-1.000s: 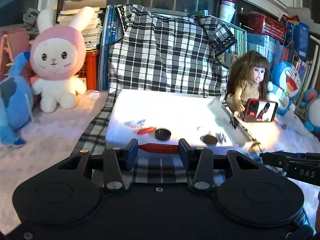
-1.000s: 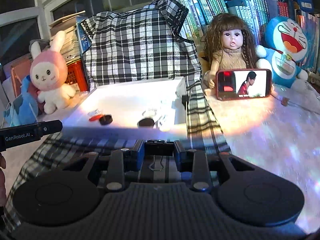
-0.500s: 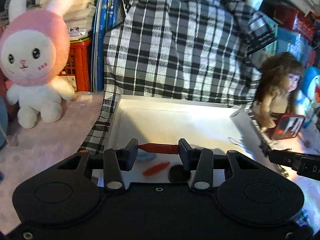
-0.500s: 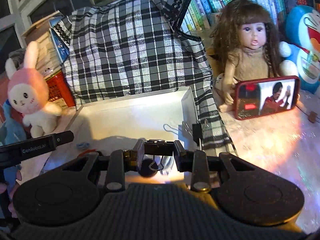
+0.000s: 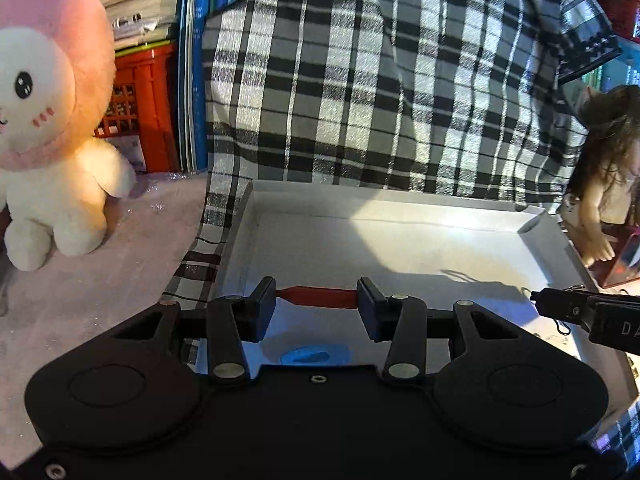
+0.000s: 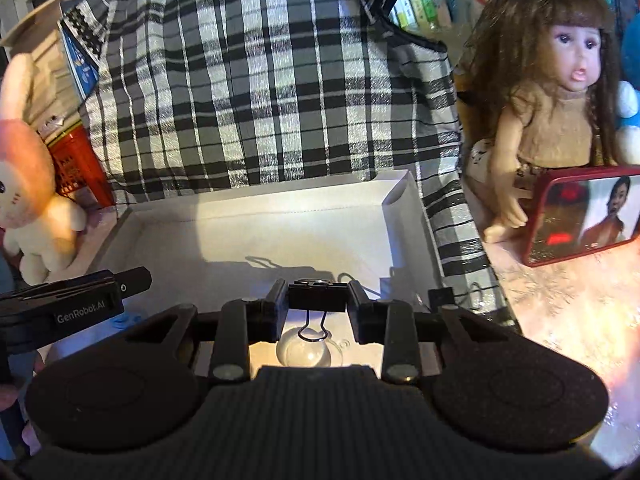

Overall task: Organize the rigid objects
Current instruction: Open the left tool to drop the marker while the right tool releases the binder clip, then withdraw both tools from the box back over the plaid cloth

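My left gripper [image 5: 316, 300] is shut on a thin red stick-like piece [image 5: 318, 297], held crosswise above the near left part of a shallow white box [image 5: 384, 204]. A small blue piece [image 5: 306, 356] lies in the box just below it. My right gripper [image 6: 317, 305] is shut on a black binder clip [image 6: 317, 300] whose wire loop hangs down, above the near right part of the same box [image 6: 280, 208]. A clear round piece [image 6: 306, 354] lies under the clip. Each gripper's tip shows in the other's view.
A plaid cloth [image 5: 392, 80] hangs behind the box and runs under it. A pink plush rabbit [image 5: 48, 120] sits to the left, a doll [image 6: 560, 92] with a red phone [image 6: 580, 220] to the right. Another binder clip [image 6: 442, 296] sits at the box's right rim.
Both grippers have moved forward and come over the white box, each still holding its piece. The small items in the box have slipped under the grippers and mostly out of sight.
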`<state>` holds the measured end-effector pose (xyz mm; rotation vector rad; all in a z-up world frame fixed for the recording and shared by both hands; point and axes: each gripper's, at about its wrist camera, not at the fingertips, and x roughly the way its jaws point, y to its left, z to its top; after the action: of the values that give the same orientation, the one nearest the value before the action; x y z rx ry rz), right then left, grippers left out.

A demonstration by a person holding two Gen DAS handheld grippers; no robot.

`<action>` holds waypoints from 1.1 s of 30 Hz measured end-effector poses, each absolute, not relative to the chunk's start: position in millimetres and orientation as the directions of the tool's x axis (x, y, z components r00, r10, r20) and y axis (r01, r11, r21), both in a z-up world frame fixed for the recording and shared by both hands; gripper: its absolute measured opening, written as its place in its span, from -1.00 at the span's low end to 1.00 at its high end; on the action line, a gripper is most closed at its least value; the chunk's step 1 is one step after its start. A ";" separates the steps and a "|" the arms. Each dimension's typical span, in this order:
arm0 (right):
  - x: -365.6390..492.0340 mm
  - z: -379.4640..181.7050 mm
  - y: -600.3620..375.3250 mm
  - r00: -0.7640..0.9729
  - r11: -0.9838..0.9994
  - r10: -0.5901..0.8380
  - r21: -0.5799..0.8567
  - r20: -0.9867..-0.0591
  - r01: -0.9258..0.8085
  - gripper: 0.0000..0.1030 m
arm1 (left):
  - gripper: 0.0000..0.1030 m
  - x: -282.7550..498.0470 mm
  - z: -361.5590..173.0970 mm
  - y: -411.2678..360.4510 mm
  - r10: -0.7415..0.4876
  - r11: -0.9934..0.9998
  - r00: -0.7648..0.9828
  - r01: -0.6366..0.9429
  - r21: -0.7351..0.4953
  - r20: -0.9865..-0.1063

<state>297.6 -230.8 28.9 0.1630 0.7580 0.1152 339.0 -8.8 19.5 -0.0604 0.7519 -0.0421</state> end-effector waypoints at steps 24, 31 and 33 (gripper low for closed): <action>301.8 11.5 -216.6 0.705 0.983 0.180 0.155 -0.686 -0.100 -0.22 | -0.15 344.3 8.0 -15.6 -0.043 0.999 0.720 0.037 -0.023 -0.692; 283.8 24.8 -223.2 0.722 0.981 0.188 0.161 -0.666 -0.107 0.07 | 0.12 323.3 19.3 -16.7 -0.040 0.999 0.734 0.043 -0.012 -0.678; 275.6 29.7 -223.7 0.729 0.981 0.192 0.158 -0.657 -0.116 0.08 | 0.24 314.1 23.5 -18.9 -0.041 0.999 0.742 0.053 -0.003 -0.669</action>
<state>275.6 -223.7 29.7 0.1090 0.7355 0.1702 314.1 -18.9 23.5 0.0167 0.7328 -0.0514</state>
